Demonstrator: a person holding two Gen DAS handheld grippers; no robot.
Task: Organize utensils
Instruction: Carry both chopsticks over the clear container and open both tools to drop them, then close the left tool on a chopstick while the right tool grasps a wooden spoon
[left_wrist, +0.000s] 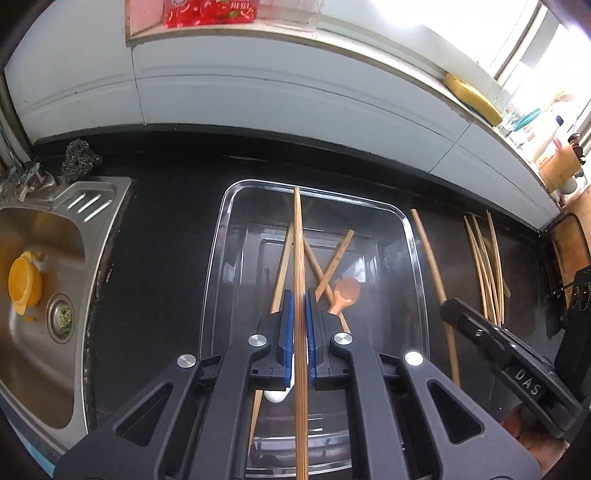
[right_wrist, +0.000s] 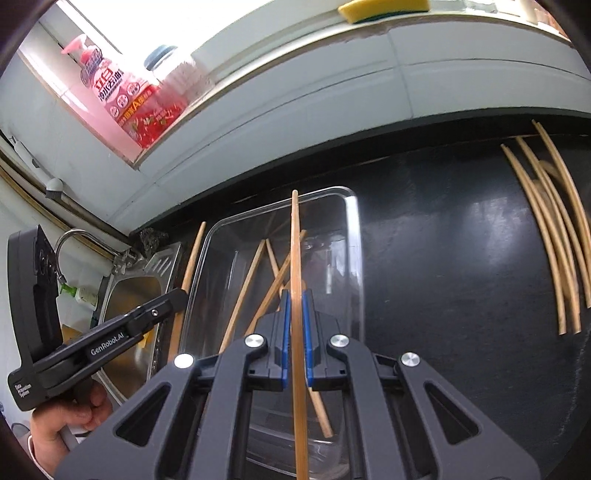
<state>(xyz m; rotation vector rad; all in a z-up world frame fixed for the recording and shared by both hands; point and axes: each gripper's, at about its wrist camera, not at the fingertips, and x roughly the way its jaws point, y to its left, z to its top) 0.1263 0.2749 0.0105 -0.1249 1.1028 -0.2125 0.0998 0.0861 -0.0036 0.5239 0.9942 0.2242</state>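
My left gripper (left_wrist: 300, 295) is shut on a bamboo chopstick (left_wrist: 298, 240) that points away from me over a clear plastic tray (left_wrist: 406, 229). In the tray lie several chopsticks (left_wrist: 336, 258) and a small orange spoon (left_wrist: 347, 291). My right gripper (right_wrist: 294, 295) is shut on another chopstick (right_wrist: 294, 240), also above the tray (right_wrist: 352, 240). Each gripper shows in the other's view: the right one (left_wrist: 448, 308) to the tray's right, the left one (right_wrist: 181, 295) at the tray's left edge. A bundle of loose chopsticks (right_wrist: 546, 229) rests on the black counter to the right.
A steel sink (left_wrist: 44, 236) with an orange cup (left_wrist: 24, 288) lies left of the tray, with a steel-wool pad (left_wrist: 79, 158) behind it. A white tiled wall runs along the back; its ledge carries a yellow sponge (left_wrist: 472, 98) and a pink detergent bottle (right_wrist: 122, 96).
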